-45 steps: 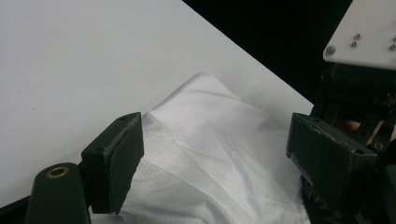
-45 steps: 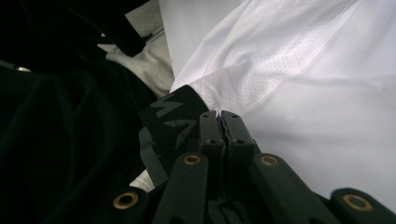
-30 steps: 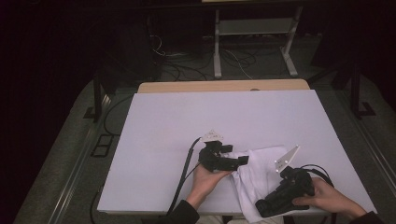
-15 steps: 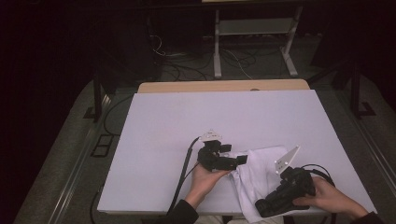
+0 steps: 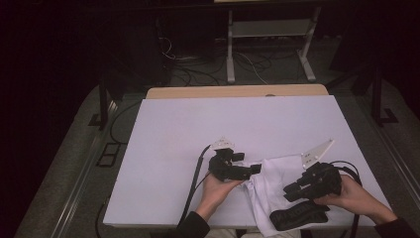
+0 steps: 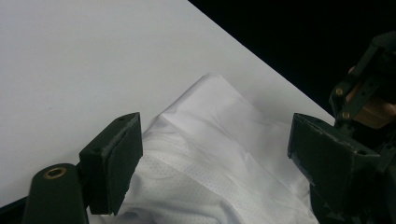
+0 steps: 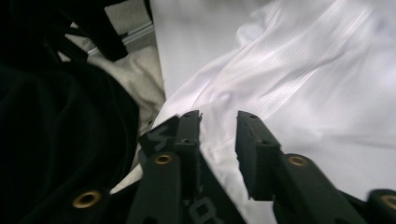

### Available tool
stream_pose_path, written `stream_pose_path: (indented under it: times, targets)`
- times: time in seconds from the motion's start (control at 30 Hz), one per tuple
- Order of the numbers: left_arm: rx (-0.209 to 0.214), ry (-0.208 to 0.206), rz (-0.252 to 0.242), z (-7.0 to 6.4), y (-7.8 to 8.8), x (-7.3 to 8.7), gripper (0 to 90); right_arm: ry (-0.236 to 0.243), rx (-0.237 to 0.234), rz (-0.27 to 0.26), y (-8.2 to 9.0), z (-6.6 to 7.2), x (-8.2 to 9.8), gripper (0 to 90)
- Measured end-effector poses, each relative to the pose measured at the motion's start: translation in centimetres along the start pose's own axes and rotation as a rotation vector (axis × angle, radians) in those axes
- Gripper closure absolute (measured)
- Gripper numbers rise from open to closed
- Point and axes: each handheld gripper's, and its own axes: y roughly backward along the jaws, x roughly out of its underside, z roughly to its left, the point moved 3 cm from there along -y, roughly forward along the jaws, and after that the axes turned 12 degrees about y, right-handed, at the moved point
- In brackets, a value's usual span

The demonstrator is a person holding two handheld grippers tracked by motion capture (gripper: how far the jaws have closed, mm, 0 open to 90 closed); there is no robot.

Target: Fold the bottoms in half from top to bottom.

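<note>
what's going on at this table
A person is working a white garment at the near edge of the white table with a hand-held gripper in each hand. The left hand-held gripper hovers over the cloth with its jaws wide apart, gripping nothing. The right hand-held gripper has just been opening its jaws, and no cloth sits between them. A black strap-like piece lies on the garment's near end.

A crumpled white garment point(image 5: 270, 181) with a black band lies at the table's near edge.
</note>
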Motion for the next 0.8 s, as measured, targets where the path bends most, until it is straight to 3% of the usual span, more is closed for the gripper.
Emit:
stream_pose_path:
  times: [0.13,0.37,0.63,0.8]
  targets:
    - [0.003,0.011,-0.005,0.1,0.0,-0.1,16.9,-0.006,0.021,-0.014,0.4,-0.6,-0.4,54.6]
    - [-0.005,0.020,-0.005,0.4,0.1,-0.2,16.9,-0.073,0.050,-0.078,1.2,-2.4,-0.7,38.4]
    - [-0.020,0.025,0.002,0.9,0.0,-0.1,16.8,-0.132,0.099,-0.130,2.3,-4.4,0.0,13.7]
    - [-0.038,0.022,0.012,1.3,0.1,0.0,16.5,-0.158,0.147,-0.150,2.8,-5.7,0.5,10.8]
